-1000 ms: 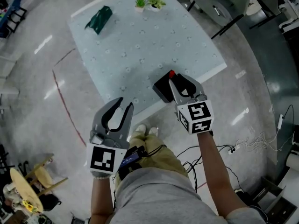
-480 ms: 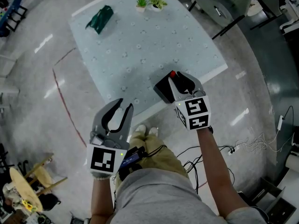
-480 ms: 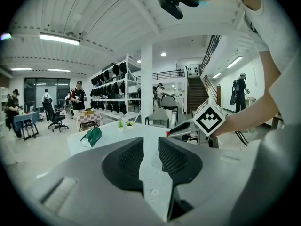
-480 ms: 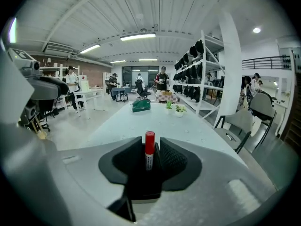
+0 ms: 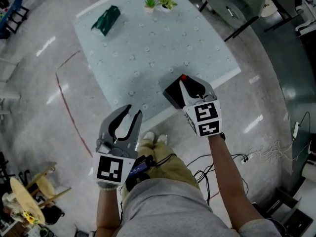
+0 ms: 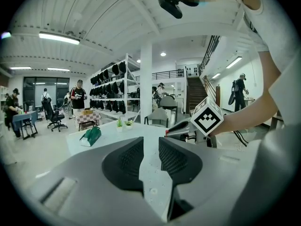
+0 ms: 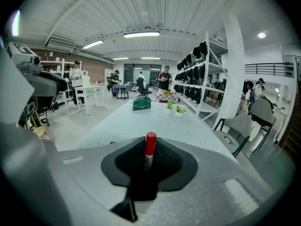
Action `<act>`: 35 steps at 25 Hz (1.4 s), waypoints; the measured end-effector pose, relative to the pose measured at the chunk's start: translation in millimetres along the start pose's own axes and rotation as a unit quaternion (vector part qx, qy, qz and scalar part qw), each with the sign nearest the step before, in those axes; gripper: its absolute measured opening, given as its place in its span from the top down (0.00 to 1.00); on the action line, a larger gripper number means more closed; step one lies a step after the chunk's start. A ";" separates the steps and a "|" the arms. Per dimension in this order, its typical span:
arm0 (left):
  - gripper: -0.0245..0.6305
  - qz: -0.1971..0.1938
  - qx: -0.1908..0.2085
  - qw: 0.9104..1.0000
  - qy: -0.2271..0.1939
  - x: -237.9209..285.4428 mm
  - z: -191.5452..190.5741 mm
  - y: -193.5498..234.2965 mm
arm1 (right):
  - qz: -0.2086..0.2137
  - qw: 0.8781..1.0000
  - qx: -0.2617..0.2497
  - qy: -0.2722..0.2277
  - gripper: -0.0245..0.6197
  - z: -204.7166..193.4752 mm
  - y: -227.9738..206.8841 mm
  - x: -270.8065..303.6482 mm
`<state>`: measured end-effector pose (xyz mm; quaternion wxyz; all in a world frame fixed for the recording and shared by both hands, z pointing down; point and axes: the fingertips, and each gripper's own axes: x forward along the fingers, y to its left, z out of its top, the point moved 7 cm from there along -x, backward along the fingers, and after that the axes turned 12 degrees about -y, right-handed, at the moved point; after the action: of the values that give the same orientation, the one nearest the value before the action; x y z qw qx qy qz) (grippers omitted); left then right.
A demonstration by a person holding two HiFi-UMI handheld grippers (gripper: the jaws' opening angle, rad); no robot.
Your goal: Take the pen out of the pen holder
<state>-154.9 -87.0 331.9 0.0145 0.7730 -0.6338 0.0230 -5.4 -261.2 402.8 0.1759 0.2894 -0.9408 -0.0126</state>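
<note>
- two grippers show in the head view, one in each of the person's hands, and both carry a marker cube at the back
- right gripper (image 5: 191, 83) reaches over the near edge of the table (image 5: 148, 48), right above the black pen holder (image 5: 171, 94)
- its jaws have just been closing, and in the right gripper view the dark ribbed pads sit against both sides of the pen (image 7: 149, 150), so the pen is gripped
- the pen stands upright between those pads; its red cap (image 7: 150, 139) rises clear above them, and the lower part of the barrel is hidden behind them
- from the head view the red cap shows at the far side of the holder, just past the right fingertips; how deep the pen sits in the holder cannot be told
- left gripper (image 5: 132, 109) hangs over the floor (image 5: 59, 107), short of the table's near edge and well apart from the holder
- its jaws stand a narrow gap apart with nothing between them; only the pale tabletop shows through the gap in the left gripper view
- far across the table lie a green pouch (image 5: 104, 19) and, beside each other, two small potted plants (image 5: 157, 2)
- one grey chair (image 5: 232, 4) stands beyond the table's right corner
</note>
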 end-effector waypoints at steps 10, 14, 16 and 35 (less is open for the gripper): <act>0.81 -0.007 0.003 1.000 -0.004 -2.0 1.3 0.8 | -0.006 0.999 0.031 -0.019 0.86 4.3 -0.6 -4.9; 0.81 -0.012 0.005 1.000 -0.009 -2.2 4.6 0.8 | -0.015 0.999 0.035 -0.032 0.86 12.0 -1.3 -10.8; 0.81 -0.015 0.006 1.000 -0.013 -2.7 5.7 0.8 | -0.020 0.998 0.037 -0.039 0.86 15.8 -1.0 -14.4; 0.83 -0.058 0.036 0.996 -0.058 0.2 31.7 -4.5 | -0.070 0.988 0.041 -0.134 0.86 71.6 4.0 -75.3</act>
<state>-149.9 -87.9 300.3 -0.0494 0.8087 -0.5862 0.0001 26.2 -222.1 311.8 0.0353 0.3577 -0.9329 -0.0247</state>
